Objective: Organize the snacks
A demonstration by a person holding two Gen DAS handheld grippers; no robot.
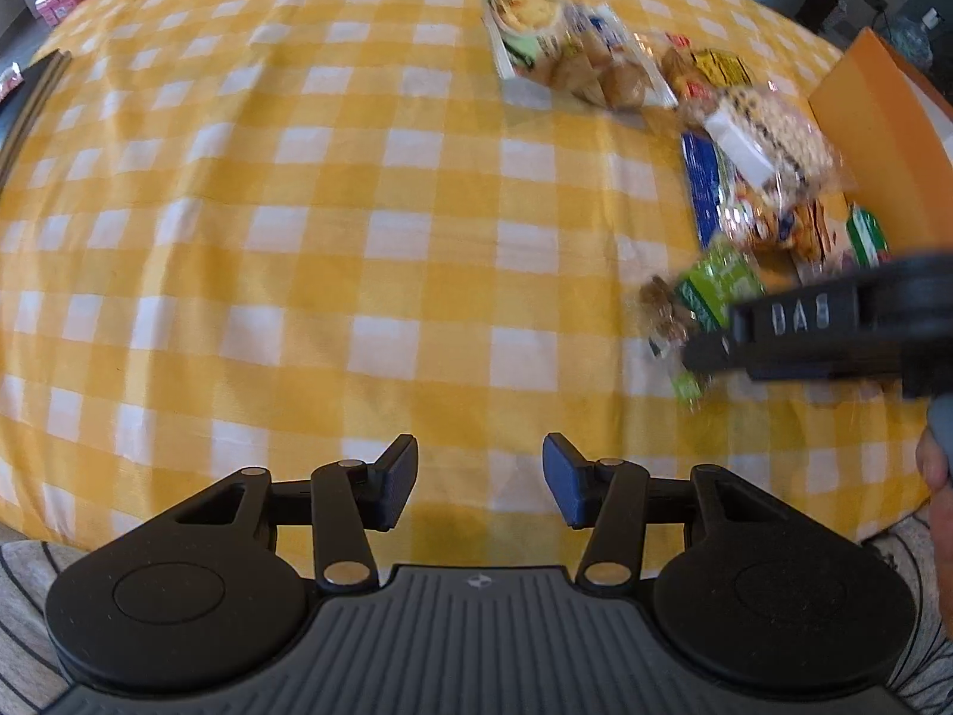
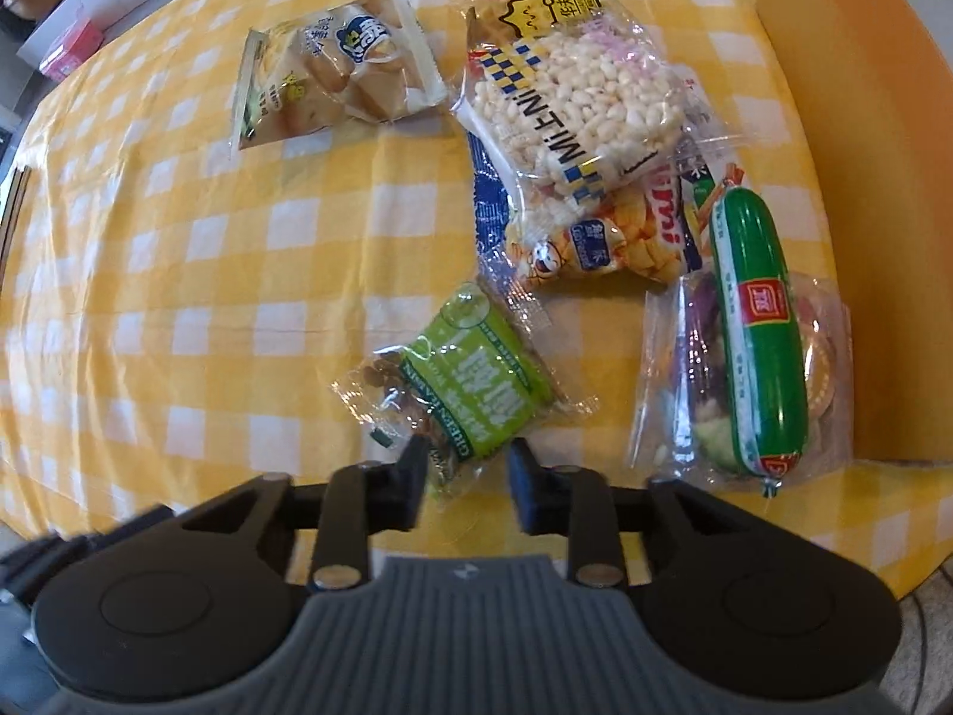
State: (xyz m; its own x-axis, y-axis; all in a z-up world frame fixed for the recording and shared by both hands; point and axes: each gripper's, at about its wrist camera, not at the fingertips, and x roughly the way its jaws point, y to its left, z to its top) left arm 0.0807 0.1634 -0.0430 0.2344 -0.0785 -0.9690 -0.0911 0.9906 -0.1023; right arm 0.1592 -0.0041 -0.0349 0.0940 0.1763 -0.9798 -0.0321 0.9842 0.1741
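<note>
Right gripper fingers astride green snack pack; apart.

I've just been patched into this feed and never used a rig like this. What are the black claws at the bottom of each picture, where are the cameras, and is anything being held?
Each picture comes from a camera on a handheld two-finger gripper, looking along its fingers.

The left view shows the left gripper open over bare yellow checked tablecloth, holding nothing. The right gripper appears at that picture's right edge.

In the right view, the right gripper has the end of the green snack packet between its fingers; whether the pads press it is unclear. Beyond lie a puffed rice cake pack, a small bread bag and a green sausage, beside an orange box.
</note>
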